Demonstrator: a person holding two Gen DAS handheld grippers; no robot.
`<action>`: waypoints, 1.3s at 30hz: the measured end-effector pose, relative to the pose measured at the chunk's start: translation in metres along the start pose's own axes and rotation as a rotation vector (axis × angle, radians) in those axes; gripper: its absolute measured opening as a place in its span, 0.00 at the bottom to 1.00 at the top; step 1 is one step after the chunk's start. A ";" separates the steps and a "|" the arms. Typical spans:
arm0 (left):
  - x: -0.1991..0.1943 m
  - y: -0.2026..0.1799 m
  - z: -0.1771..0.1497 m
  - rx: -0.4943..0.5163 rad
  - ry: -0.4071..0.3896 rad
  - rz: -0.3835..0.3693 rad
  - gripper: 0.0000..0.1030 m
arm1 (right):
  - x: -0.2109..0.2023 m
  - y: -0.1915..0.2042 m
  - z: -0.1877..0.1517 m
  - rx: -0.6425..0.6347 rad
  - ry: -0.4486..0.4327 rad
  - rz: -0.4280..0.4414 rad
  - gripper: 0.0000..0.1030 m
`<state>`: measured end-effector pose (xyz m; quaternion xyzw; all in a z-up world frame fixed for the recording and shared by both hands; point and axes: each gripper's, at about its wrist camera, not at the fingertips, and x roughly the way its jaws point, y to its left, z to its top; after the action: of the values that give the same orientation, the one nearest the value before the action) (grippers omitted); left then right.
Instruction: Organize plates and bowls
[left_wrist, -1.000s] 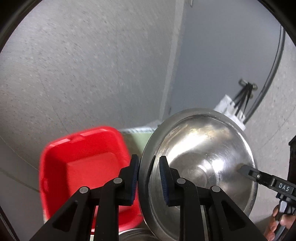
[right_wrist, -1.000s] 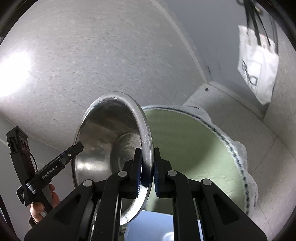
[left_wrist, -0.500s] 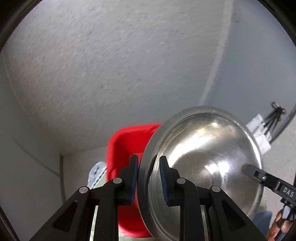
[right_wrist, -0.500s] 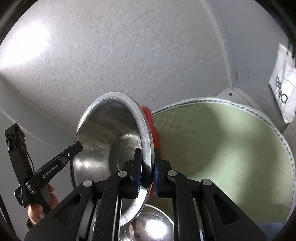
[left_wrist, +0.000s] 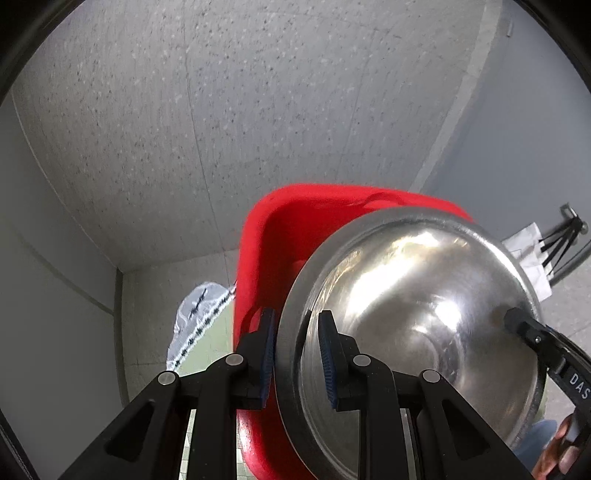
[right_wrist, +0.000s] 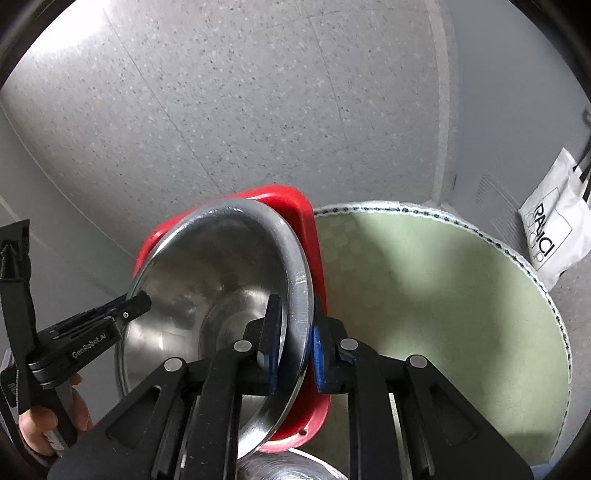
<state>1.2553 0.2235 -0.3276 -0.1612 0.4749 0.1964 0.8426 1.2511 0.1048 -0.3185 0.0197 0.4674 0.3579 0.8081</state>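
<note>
A large steel bowl is held up between both grippers, tilted on edge over a red plastic tub. My left gripper is shut on the bowl's rim on one side. My right gripper is shut on the opposite rim of the bowl. The red tub shows behind the bowl in the right wrist view too. Each gripper's tip shows at the far rim in the other's view. Another steel bowl peeks in at the bottom edge.
A round table with a green cloth with a patterned white border lies right of the tub. A white tote bag hangs on the wall at the right. Speckled grey floor fills the background.
Both grippers have carried the steel bowl toward the red tub, which now sits directly behind and under it. The view has swung away from the green table.
</note>
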 end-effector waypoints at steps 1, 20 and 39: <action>0.003 0.000 0.000 0.000 0.005 0.001 0.18 | 0.005 0.002 0.001 -0.003 0.004 -0.001 0.17; -0.066 -0.030 -0.008 0.140 -0.081 -0.036 0.59 | -0.070 -0.009 -0.026 0.023 -0.159 -0.012 0.66; -0.120 -0.197 -0.131 0.445 -0.006 -0.154 0.70 | -0.170 -0.178 -0.213 0.283 -0.028 -0.197 0.73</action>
<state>1.1980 -0.0288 -0.2725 -0.0067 0.4903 0.0225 0.8713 1.1347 -0.1932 -0.3780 0.0925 0.5016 0.2072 0.8348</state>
